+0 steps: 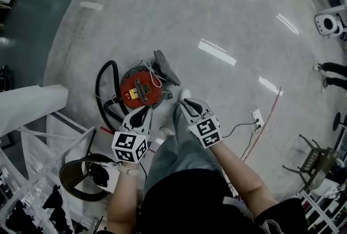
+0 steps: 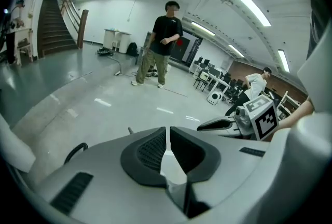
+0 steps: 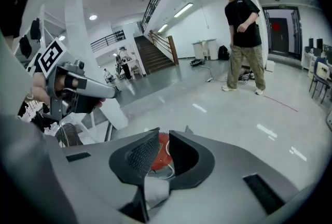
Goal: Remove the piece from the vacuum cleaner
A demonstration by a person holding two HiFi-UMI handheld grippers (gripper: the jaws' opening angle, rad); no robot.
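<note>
Left tongs (image 2: 167, 135) are clamped tight with nothing in them. Right tongs (image 3: 163, 141) are open just a crack and also empty, and you can see red through the gap. The red vacuum (image 1: 142, 88) sits on the floor (image 1: 227, 21) right in front of both tips, closer to the left ones, and neither pair has hold of it.
</note>
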